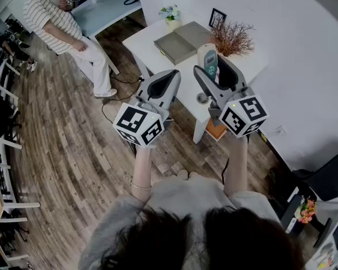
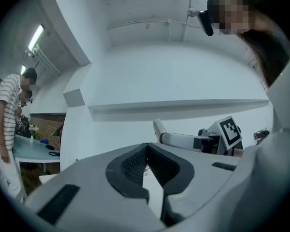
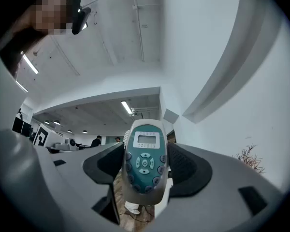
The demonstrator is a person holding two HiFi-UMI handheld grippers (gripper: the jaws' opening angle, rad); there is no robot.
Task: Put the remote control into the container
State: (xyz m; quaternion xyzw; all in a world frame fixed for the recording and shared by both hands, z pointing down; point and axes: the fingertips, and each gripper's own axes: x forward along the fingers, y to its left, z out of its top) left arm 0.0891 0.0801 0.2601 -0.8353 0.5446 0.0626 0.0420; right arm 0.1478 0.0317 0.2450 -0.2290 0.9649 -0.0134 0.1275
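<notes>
Right gripper (image 1: 212, 66) clamped on the remote (image 3: 145, 161), which stands upright with its buttons facing the camera, held clear of the container (image 1: 174, 46). Left gripper (image 1: 170, 76) beside it, jaws together, nothing between them.

Grey container on white table (image 1: 149, 54). Near it: dried twigs (image 1: 232, 38), frame (image 1: 217, 18), flower pot (image 1: 172, 14).

Wood floor (image 1: 62, 128), white walls. Person in striped shirt (image 1: 50, 21) by far table (image 1: 104, 10).

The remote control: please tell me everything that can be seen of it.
The remote control is a long, rounded handset, plastic by its look: light grey body, teal face, a small pale screen at one end and round buttons below it. It lies lengthwise between the jaws of the right gripper, screen end outward, and the jaws clamp its two long sides. Nothing else touches it.
</notes>
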